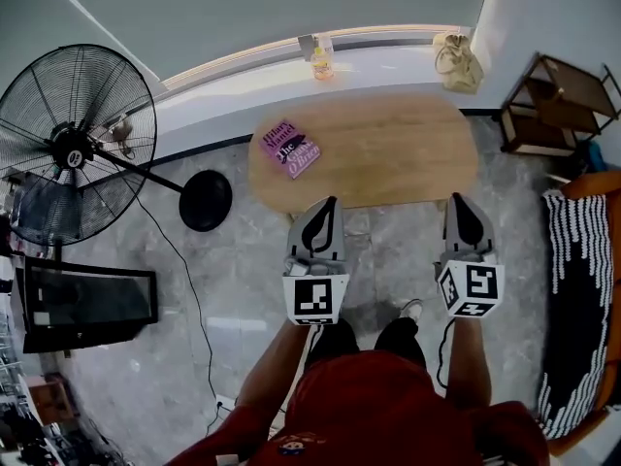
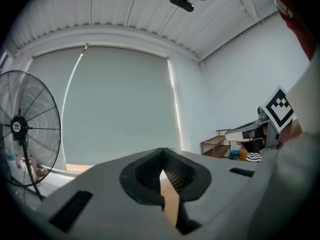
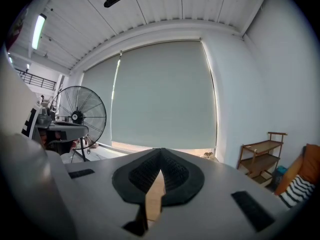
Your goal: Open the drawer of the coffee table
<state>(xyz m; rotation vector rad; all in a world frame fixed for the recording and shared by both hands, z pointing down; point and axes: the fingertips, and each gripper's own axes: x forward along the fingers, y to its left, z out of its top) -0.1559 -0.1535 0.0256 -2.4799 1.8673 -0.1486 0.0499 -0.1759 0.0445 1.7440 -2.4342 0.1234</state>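
The oval wooden coffee table (image 1: pixel 388 153) stands ahead of me, seen from above; no drawer shows in this view. A purple book (image 1: pixel 289 148) lies on its left part. My left gripper (image 1: pixel 328 204) is level at the table's near edge, jaws shut with nothing between them. My right gripper (image 1: pixel 457 200) reaches the near edge further right, also shut and empty. In the left gripper view the left gripper (image 2: pixel 161 154) shows closed tips with a sliver of wood behind them. The right gripper view shows the right gripper (image 3: pixel 160 153) the same way.
A large standing fan (image 1: pixel 73 149) with a round black base (image 1: pixel 205 200) is at the left, its cable trailing across the floor. A bottle (image 1: pixel 321 61) and a bag (image 1: pixel 458 61) sit on the window sill. A wooden shelf (image 1: pixel 553 105) and striped fabric (image 1: pixel 572 299) are on the right.
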